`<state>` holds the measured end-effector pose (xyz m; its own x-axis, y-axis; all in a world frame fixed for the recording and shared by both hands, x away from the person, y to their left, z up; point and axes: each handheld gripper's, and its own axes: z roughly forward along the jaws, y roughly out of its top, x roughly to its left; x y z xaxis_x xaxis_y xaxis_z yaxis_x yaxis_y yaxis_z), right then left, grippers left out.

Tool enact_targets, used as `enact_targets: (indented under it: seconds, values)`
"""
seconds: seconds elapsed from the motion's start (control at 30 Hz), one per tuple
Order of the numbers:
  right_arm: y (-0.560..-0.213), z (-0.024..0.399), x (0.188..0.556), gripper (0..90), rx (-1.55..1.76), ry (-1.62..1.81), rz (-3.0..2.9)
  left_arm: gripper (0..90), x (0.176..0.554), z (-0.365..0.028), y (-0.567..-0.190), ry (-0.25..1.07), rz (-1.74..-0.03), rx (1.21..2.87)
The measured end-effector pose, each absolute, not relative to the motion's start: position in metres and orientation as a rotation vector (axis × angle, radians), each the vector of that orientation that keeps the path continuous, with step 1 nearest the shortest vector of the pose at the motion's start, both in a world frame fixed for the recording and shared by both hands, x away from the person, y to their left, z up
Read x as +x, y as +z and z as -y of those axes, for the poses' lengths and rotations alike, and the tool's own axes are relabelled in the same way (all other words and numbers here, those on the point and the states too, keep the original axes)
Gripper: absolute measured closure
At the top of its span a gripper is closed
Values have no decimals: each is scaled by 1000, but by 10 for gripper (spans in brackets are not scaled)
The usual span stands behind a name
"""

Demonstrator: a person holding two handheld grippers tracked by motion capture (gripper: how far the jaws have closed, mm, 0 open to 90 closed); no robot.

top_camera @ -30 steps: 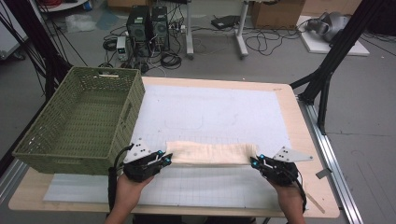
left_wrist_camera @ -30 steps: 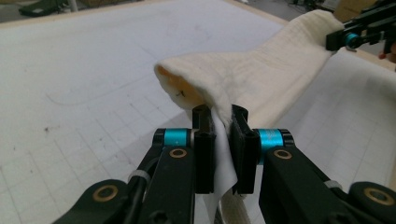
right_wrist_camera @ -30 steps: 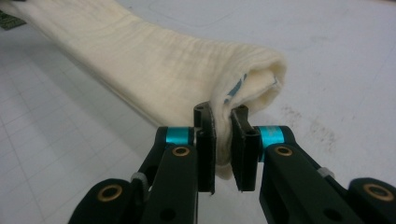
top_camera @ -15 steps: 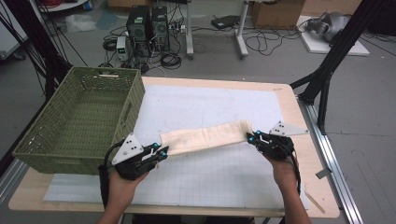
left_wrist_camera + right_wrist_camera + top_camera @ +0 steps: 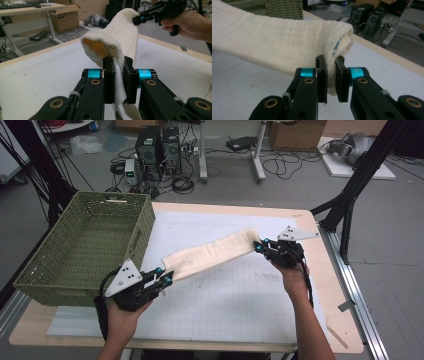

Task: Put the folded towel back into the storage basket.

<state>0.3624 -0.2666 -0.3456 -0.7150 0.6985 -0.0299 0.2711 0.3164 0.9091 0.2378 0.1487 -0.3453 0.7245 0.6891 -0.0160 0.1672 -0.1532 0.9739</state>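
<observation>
A long folded cream towel (image 5: 212,253) hangs stretched above the white mat between both grippers, running diagonally from near left to far right. My left gripper (image 5: 166,278) is shut on the towel's near end (image 5: 110,47), beside the basket's front corner. My right gripper (image 5: 258,246) is shut on the far end (image 5: 337,42), over the mat's right side. In the left gripper view the right gripper (image 5: 137,20) and its hand show at the top right, pinching the towel.
A green woven basket (image 5: 85,245) stands on the table's left side, close to my left hand. The white gridded mat (image 5: 225,305) covers the wooden table (image 5: 340,320). Black frame legs (image 5: 350,195) rise at the right; computers and cables lie on the floor behind.
Both grippers have lifted the towel off the mat and swung it: the right end went up and away, the left end came nearer and toward the basket, so the towel now lies diagonal.
</observation>
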Motion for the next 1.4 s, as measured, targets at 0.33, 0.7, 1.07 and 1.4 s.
enact_targets:
  seconds: [0.33, 0.7, 1.07, 1.4]
  values:
    - [-320, 239, 391, 824, 803, 1372, -2173, 817, 235, -158, -340, 557, -705, 1666]
    - [-297, 201, 421, 824, 739, 1350, -2191, 818, 230, -171, -333, 604, -717, 1635]
    - [-277, 158, 444, 824, 657, 1361, -2209, 820, 221, -190, -328, 654, -752, 1598]
    - [-263, 108, 465, 824, 595, 1375, -2238, 821, 216, -213, -324, 705, -795, 1559]
